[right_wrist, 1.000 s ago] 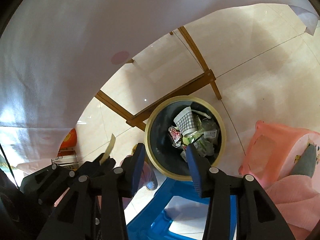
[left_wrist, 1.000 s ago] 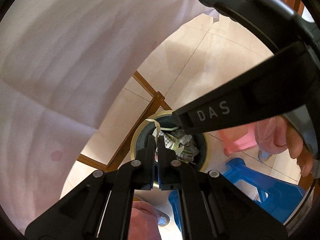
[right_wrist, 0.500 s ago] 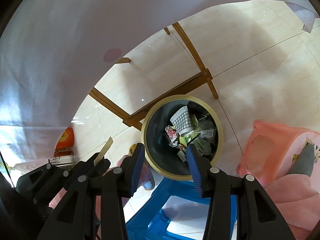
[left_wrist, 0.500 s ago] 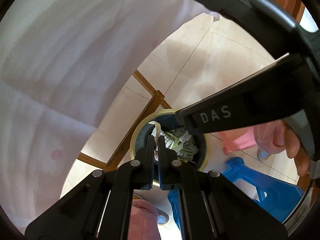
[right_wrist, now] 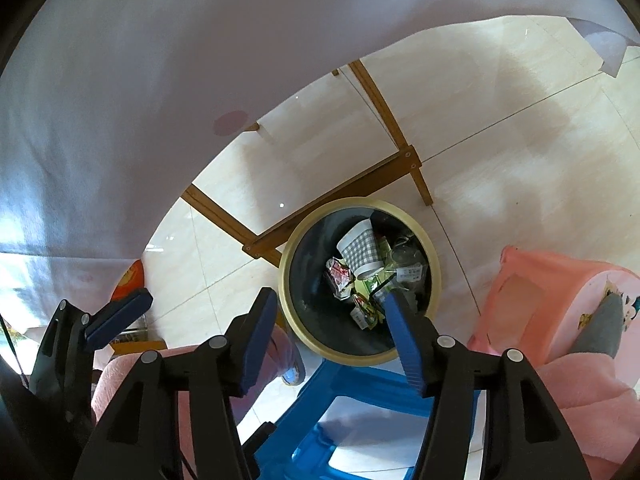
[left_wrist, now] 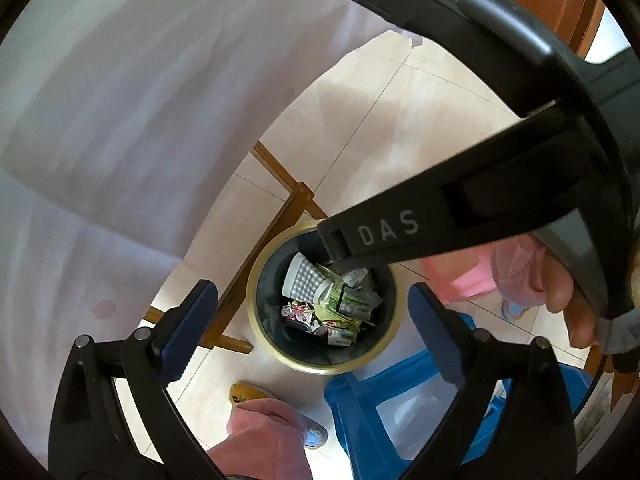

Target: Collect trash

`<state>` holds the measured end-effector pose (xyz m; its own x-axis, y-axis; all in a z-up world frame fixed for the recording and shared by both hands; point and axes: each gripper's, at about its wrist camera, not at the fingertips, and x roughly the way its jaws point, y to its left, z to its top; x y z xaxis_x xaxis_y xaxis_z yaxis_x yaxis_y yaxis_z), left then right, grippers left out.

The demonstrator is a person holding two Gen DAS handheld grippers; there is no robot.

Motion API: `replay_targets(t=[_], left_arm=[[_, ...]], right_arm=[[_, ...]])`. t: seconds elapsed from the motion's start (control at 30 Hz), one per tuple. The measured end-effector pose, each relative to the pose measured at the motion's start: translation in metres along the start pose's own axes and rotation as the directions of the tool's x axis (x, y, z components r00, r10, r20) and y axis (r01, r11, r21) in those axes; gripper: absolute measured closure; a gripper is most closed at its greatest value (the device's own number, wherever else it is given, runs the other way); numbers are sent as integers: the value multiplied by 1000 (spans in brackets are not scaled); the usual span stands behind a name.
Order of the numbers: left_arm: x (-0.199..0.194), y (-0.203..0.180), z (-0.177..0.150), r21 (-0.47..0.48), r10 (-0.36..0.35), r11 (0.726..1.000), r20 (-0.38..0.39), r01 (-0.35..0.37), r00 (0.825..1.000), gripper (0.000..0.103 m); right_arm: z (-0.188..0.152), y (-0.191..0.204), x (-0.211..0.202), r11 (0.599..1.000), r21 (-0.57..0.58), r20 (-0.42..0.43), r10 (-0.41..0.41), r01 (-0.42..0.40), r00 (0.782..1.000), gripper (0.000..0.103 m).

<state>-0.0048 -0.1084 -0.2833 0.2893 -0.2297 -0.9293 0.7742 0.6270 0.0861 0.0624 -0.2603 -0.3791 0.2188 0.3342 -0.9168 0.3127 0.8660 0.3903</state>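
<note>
The left gripper (left_wrist: 312,316) hangs over the trash bin (left_wrist: 256,320) on the floor (left_wrist: 400,120). A moment ago its two fingers (left_wrist: 188,326) were pressed together on a thin, pale strip of paper. They have just been opening, and they now stand wide apart with nothing between them. The strip is gone from the fingers; where it went cannot be told among the other rubbish.

The bin is round and dark inside with a yellow rim. It stands on the pale tiles beside a wooden frame (right_wrist: 384,176), under the edge of a white cloth (right_wrist: 160,80). Inside lies the trash (left_wrist: 332,304): a checked paper cup (right_wrist: 360,248) on its side and many crumpled wrappers.

The right gripper (right_wrist: 332,336) hangs over the near edge of the same bin. Its fingers (right_wrist: 404,340) have also just been opening, from a middle gap to a wider one. Nothing is between them.

A blue stool (right_wrist: 360,420) stands just beside the bin, on the near side. A pink stool (right_wrist: 552,300) stands near it on the right. In the left wrist view the right gripper's black body crosses over the bin, with a hand (left_wrist: 560,292) holding it.
</note>
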Motion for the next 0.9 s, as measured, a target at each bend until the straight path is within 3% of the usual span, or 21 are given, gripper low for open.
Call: replay_targets(t=[0.2,0.47,0.9], left_arm=[[-6,3,5,-14,37,999,23,-37,999,8],[-20,2,4,-17,35,999,23,-34,999,8],[-97,12,4,-37,33,999,115,-29,993,8]], right_arm=[[0,2,-5,1000,-16,11,-10,11,1000,45],[2,8,-13,998,-51,28,-41,42,999,45],[-7,28,-54,986,-125,66,-105,113,992,44]])
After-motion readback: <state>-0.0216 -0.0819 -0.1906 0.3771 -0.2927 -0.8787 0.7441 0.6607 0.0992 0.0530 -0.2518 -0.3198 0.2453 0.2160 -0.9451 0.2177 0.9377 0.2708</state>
